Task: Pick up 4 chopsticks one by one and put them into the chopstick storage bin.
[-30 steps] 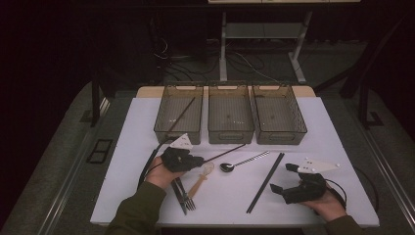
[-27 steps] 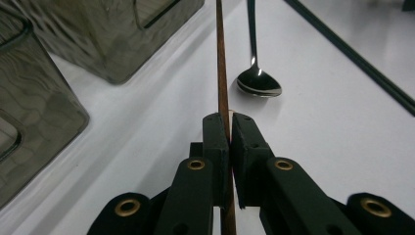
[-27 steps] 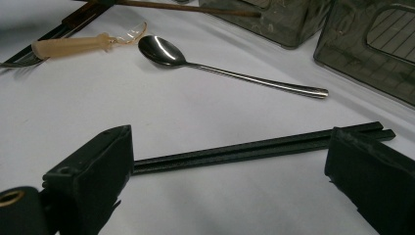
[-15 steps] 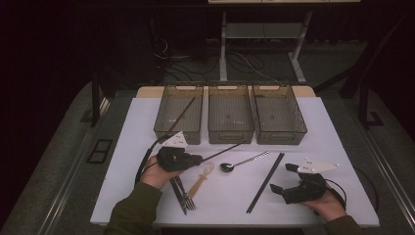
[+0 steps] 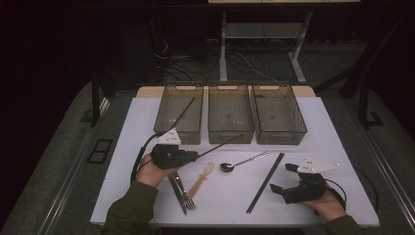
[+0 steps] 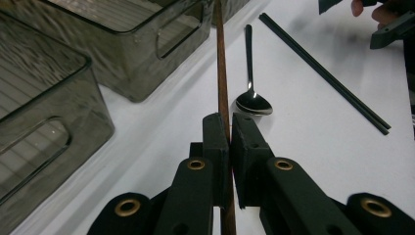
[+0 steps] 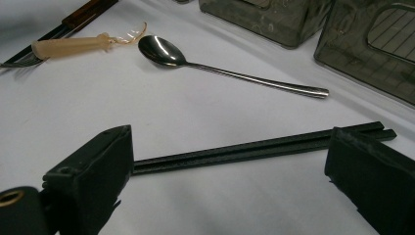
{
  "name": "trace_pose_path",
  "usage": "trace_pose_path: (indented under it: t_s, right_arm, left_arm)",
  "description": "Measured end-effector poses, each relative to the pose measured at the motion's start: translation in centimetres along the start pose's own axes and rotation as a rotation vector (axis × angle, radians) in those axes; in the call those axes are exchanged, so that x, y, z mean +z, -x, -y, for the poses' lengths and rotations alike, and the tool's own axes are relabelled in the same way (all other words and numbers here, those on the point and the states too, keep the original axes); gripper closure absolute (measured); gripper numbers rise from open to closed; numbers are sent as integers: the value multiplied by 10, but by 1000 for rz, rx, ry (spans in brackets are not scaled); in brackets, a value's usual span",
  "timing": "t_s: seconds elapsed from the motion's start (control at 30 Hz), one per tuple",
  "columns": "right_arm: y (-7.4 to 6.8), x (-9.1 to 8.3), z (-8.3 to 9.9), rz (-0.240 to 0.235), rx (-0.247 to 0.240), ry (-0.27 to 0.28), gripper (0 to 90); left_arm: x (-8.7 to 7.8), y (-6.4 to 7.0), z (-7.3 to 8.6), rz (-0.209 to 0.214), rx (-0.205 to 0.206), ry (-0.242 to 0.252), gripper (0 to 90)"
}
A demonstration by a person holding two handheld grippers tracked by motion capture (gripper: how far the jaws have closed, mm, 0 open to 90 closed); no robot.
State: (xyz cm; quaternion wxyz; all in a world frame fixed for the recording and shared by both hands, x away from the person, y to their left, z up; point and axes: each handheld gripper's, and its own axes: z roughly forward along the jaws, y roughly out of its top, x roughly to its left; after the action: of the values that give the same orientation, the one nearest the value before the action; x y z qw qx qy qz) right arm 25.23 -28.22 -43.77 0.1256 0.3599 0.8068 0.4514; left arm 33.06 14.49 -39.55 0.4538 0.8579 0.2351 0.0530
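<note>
My left gripper (image 5: 195, 155) (image 6: 229, 122) is shut on a brown chopstick (image 5: 220, 146) (image 6: 221, 73). The stick points away to the right, its far tip near the front of the middle bin (image 5: 231, 134). A second brown chopstick (image 5: 183, 115) leans in the left bin (image 5: 169, 129). My right gripper (image 5: 281, 179) (image 7: 230, 142) stands open at the table's front right. A pair of black chopsticks (image 5: 265, 182) (image 7: 254, 146) lies on the table between its jaws, untouched.
A metal spoon (image 5: 242, 161) (image 7: 169, 51) (image 6: 252, 100) lies mid-table. A pale plastic spoon (image 5: 201, 178) (image 7: 80, 44) and dark forks (image 5: 181, 192) (image 7: 29, 58) lie to its left. A right bin (image 5: 279, 134) stands at the back on the white table (image 5: 333, 147).
My left gripper has drawn slightly to the left with the brown chopstick in it. The right gripper has stayed where it was.
</note>
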Motion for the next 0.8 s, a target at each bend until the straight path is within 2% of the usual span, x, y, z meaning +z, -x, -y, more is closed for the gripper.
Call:
trace_pose_path:
  t_s: [0.43,0.7,0.8]
  right_arm:
    - [0,-1,0,-6,-5,2,44]
    - [-1,0,-1,-9,-8,-2,44]
    - [-1,0,-1,-8,-8,-3,44]
  left_arm:
    - [-20,-15,4,-54,-51,58,847]
    - [-30,-26,3,-110,-71,78,847]
    - [-34,-31,3,-132,-92,95,847]
